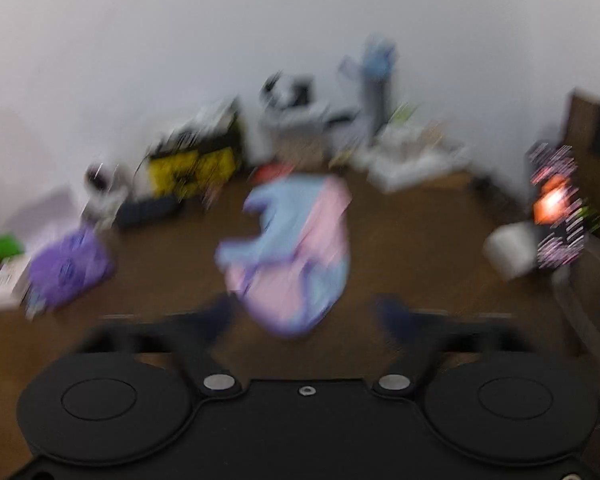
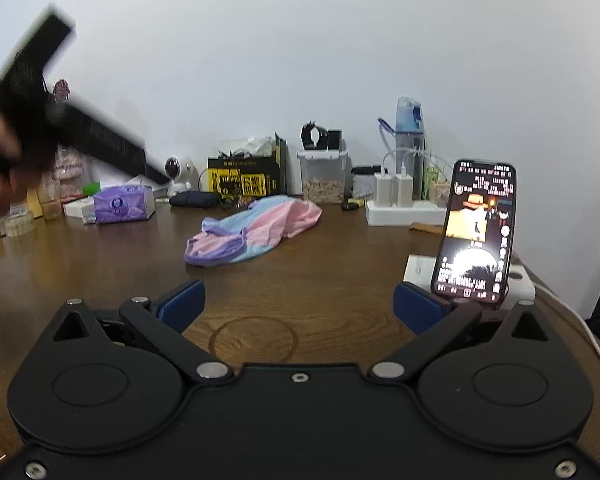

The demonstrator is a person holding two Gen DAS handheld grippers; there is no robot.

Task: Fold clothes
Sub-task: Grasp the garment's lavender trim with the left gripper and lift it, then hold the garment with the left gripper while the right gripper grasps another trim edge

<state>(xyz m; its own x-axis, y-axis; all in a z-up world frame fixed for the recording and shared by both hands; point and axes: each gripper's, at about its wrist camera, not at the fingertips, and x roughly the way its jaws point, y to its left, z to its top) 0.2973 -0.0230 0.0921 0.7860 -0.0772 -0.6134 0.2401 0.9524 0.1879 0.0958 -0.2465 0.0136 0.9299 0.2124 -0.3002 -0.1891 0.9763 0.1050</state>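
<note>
Both black claws (image 1: 300,314) (image 2: 299,304) spread wide, empty, crumpled pink-blue garment (image 2: 252,230) on glossy wood-grain table (image 2: 100,272).

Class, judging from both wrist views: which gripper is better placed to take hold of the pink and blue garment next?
Right gripper: low, steady, jaws open toward the garment. Left gripper is raised, blurred.

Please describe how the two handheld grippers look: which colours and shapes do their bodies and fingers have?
The right gripper has a matte black body with two round discs, silver pivot bolts and angled black arms ending in blue fingers. The left gripper looks the same in build, though blurred, with darker-looking blue fingers. No sleeve is visible.
</note>
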